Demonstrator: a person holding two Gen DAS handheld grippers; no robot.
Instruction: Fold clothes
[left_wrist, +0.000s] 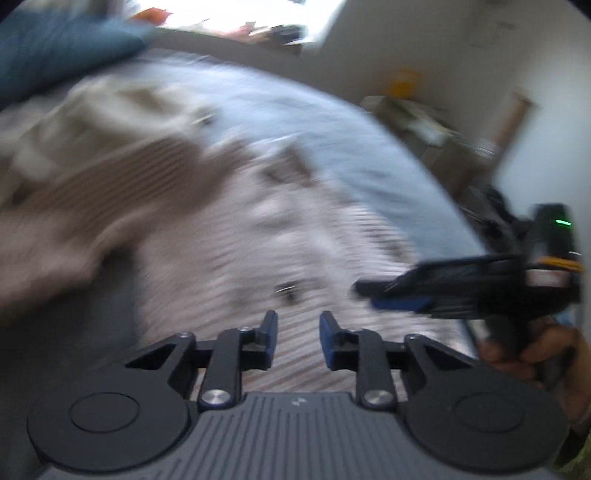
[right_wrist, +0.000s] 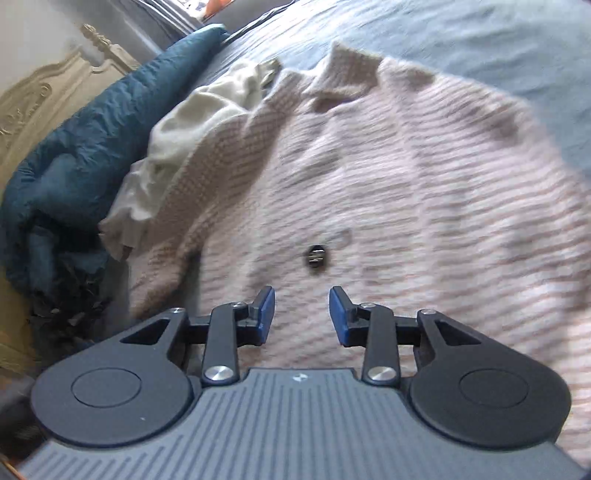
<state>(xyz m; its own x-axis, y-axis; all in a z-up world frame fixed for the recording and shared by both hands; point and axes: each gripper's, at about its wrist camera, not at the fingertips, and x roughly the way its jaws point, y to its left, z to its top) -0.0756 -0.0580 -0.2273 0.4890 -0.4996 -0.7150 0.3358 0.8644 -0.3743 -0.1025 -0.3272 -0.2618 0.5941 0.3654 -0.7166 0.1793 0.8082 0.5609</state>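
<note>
My left gripper (left_wrist: 298, 339) points forward with its jaws parted and nothing between them. My right gripper (right_wrist: 302, 317) also has its jaws apart and empty. From the left wrist view, my right hand (left_wrist: 532, 354) grips that tool's handle, low at the right.

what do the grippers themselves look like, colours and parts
Both the left gripper and right gripper match: black linkage arms with silver pivot screws, round black discs each side, a ribbed grey body, and blue-padded jaws. The right one, in the left wrist view, shows a green light.
</note>
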